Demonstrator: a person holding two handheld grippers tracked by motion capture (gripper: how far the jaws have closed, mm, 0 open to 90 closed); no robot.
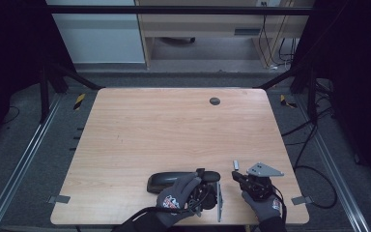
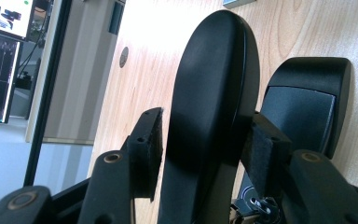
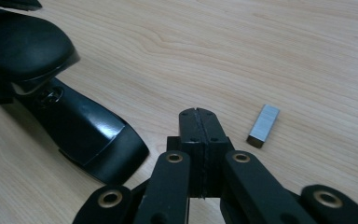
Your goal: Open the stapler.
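At the near edge of the table (image 1: 174,125), in the high view, a black stapler (image 1: 174,180) lies at about 6 o'clock. A gloved left hand (image 1: 176,198) brings the left hand-held gripper (image 1: 205,175) to the stapler's right end. At 5 o'clock the right hand-held gripper (image 1: 235,176) rests, with a small grey metal block (image 1: 235,164), likely a strip of staples, just beyond its tip.

In the left gripper view, the stapler lid (image 2: 214,93) stands up between the two jaws. The stapler base (image 2: 303,107) lies behind it at 3 o'clock. One pad (image 2: 263,149) touches the lid. The other pad (image 2: 151,140) sits right at it, perhaps with a sliver of gap, so I cannot tell whether the lid is truly grasped.

In the right gripper view, the right hand-held gripper (image 3: 199,116) is clenched on nothing, its pads meeting. The metal block lies flat at 2 o'clock, just beside the tip. The open stapler, lid raised over its base, sits at 10 o'clock.

To do this step well, I judge the left pads should settle squarely on the lid's broad sides before it is lifted further, as the rounded plastic could slip. The right jaws would need to open and take the block by its long sides.
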